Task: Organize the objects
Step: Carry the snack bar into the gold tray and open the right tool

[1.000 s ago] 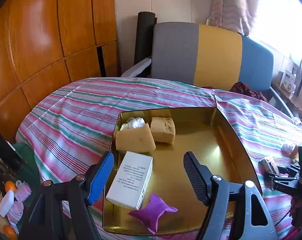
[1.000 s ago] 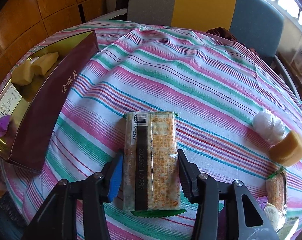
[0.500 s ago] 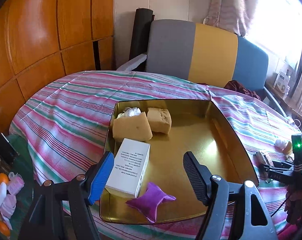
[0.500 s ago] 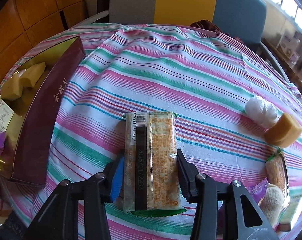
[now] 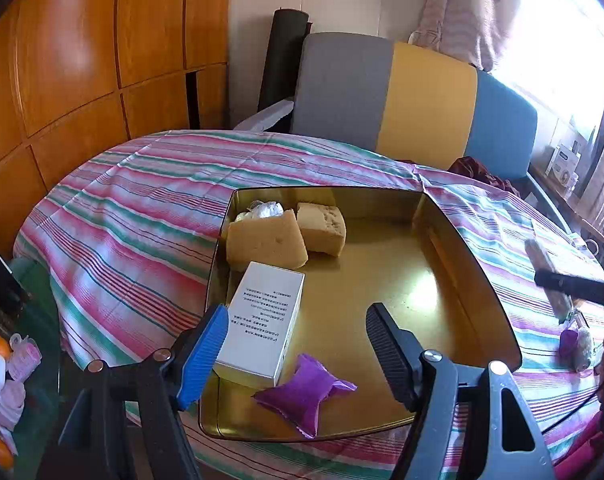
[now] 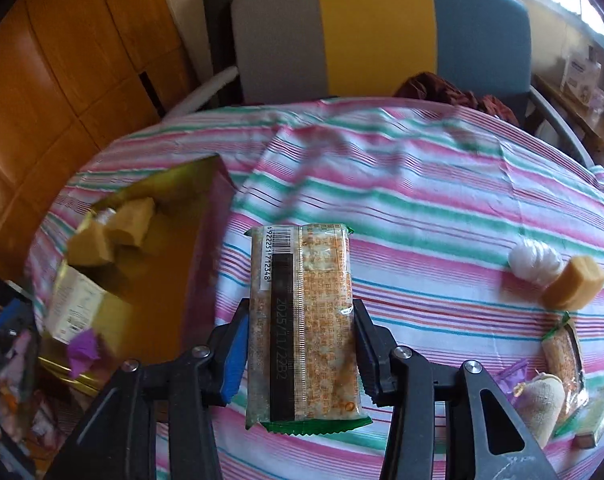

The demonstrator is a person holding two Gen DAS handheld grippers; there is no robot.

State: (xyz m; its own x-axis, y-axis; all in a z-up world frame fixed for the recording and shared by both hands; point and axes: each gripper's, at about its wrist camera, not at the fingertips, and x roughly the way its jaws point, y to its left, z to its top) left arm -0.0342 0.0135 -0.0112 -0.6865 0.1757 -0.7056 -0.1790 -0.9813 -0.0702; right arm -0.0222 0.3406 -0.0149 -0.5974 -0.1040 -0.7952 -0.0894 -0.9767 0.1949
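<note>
The right gripper [image 6: 299, 344] has its jaws pinching a cracker packet [image 6: 304, 320] by its long sides, barcode end pointing toward twelve o'clock, green crimped end toward six; the packet is lifted clear of the striped cloth [image 6: 442, 208] that covers the surface; in the left wrist view the same packet [image 5: 548, 278] shows at three o'clock, tilted and raised above the cloth, just beyond the right wall of the gold tray [image 5: 382, 280]. The left gripper [image 5: 295, 346] hangs over the near edge of that tray with its jaws spread wide and nothing between them. Inside the tray, two yellow sponge blocks [image 5: 265, 240] sit side by side touching at eleven o'clock, with a clear crinkled wrapper [image 5: 263, 210] behind them in the far left corner; a white box [image 5: 261, 316] lies flat just in front of the blocks; a purple sachet [image 5: 306, 394] rests at six o'clock near the front rim. In the right wrist view, at three o'clock on the cloth, a white ball [image 6: 534, 260] touches a yellow block [image 6: 574, 288]; at four o'clock lie a second cracker packet [image 6: 564, 356] and other small wrapped items, too blurred to name; the tray [image 6: 157, 288] sits at nine o'clock.
</note>
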